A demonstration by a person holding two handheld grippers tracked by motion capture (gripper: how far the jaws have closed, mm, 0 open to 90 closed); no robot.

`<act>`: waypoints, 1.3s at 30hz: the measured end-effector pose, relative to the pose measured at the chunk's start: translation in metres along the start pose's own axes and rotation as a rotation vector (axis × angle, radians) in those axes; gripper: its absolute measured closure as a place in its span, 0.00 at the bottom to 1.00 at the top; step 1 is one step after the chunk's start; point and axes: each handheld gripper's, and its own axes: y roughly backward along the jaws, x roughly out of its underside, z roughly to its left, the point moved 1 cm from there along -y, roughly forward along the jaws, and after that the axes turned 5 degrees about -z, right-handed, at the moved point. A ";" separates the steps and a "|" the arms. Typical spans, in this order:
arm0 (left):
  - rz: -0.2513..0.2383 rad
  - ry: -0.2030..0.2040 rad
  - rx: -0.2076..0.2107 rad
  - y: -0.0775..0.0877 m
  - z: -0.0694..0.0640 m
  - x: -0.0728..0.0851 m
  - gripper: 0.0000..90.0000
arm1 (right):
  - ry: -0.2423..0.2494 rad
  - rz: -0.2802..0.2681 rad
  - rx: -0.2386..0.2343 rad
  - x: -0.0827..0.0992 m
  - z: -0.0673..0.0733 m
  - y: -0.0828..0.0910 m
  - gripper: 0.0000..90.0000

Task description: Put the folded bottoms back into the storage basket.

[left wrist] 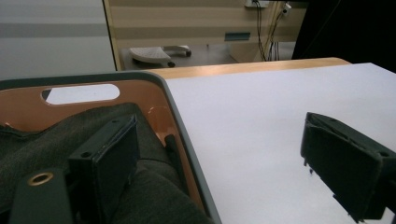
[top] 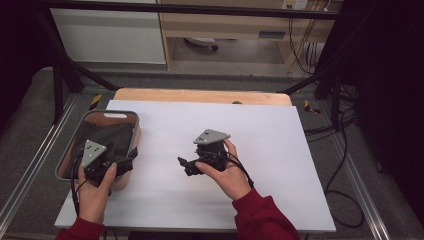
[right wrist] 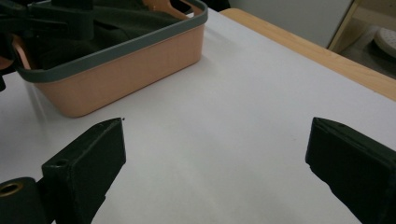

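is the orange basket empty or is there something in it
Not empty: the orange plastic basket with grey rim holds a dark crumpled cloth, with the left gripper open astride its rim.

glossy plastic basket (left wrist: 184,140), matt cloth (left wrist: 154,191) inside.

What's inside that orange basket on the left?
The basket holds a dark, crumpled cloth that covers most of its floor. The left gripper hangs over it, jaws apart. Whatever might lie beneath the cloth is hidden.
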 end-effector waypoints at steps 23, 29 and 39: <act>-0.033 0.000 0.009 0.006 0.001 0.006 0.08 | -0.039 -0.091 0.134 -0.003 -0.048 0.051 0.03; -0.033 0.012 0.011 0.007 0.003 0.006 0.08 | -0.051 -0.116 0.147 -0.003 -0.058 0.063 0.03; -0.040 0.023 0.013 0.007 0.004 0.007 0.06 | -0.071 -0.154 0.180 -0.001 -0.069 0.078 0.02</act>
